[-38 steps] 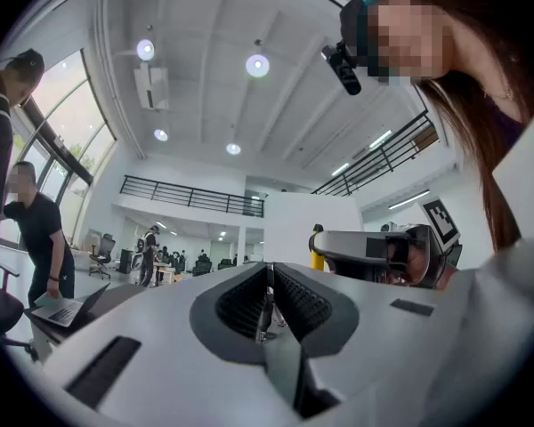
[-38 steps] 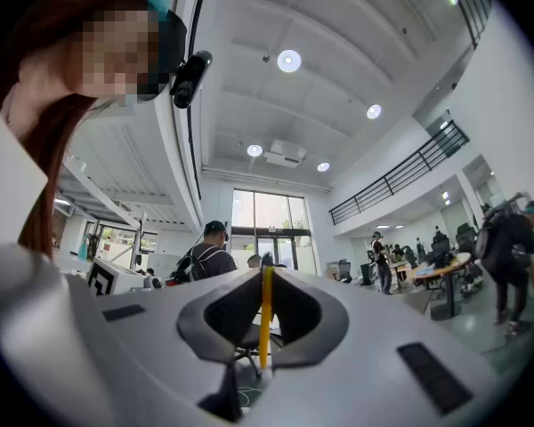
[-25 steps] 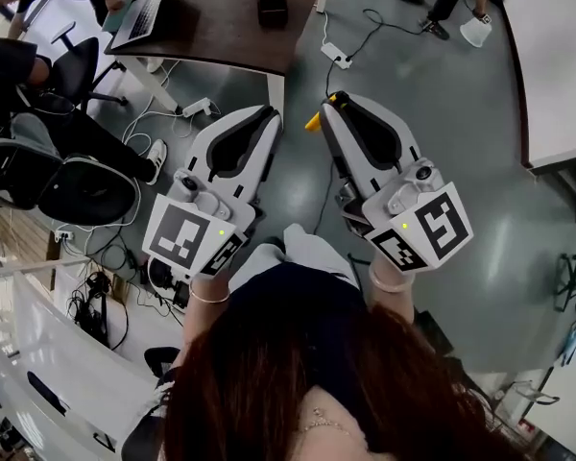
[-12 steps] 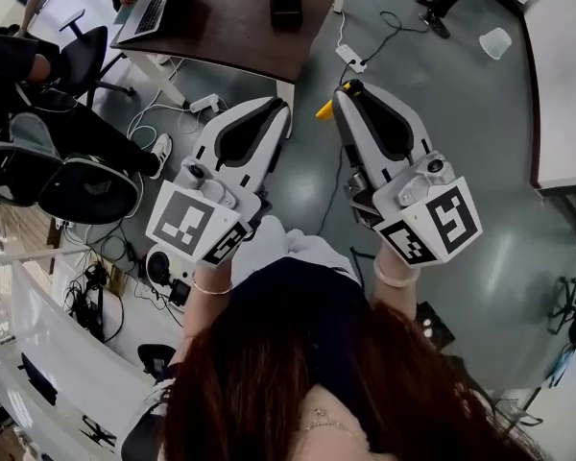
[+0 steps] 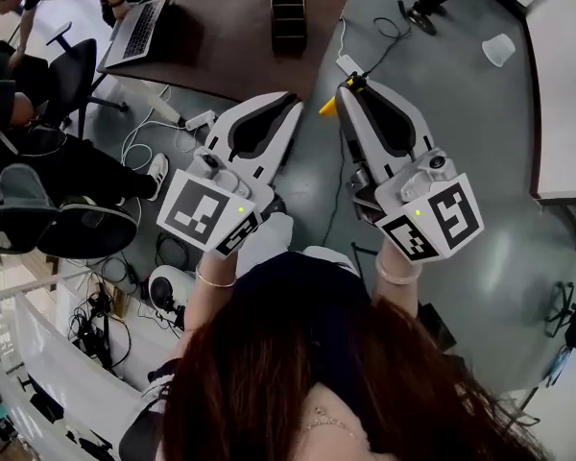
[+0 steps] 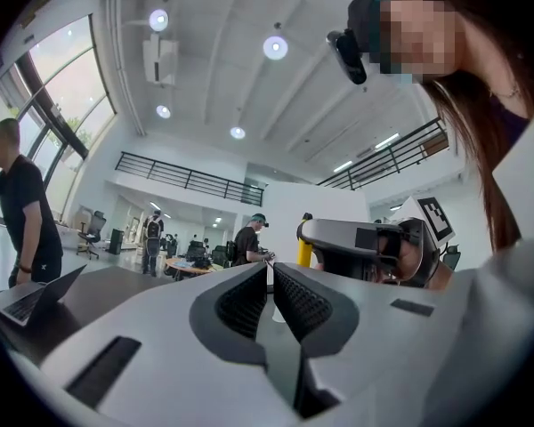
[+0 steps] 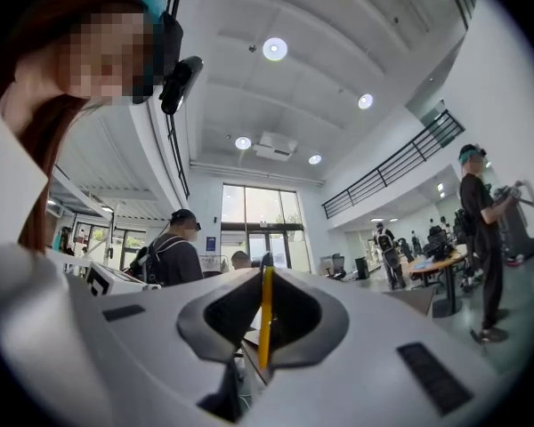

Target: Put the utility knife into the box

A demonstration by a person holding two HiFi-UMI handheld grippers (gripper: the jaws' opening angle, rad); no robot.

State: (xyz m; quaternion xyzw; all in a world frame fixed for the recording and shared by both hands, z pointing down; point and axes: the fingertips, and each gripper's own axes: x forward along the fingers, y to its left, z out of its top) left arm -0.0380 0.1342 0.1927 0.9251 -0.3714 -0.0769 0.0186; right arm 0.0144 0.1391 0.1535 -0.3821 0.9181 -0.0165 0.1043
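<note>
Between the jaws of the right gripper (image 5: 350, 86), the utility knife (image 7: 265, 314) is clamped, long axis crosswise. The box (image 5: 288, 12) lies ahead on the counter (image 5: 221, 36). Left gripper (image 5: 293, 98) is closed and empty.

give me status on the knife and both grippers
Right gripper shut on yellow utility knife, held up. Left gripper jaws together, empty. Black box on table ahead, knife not in it. No obstacle seen between.
</note>
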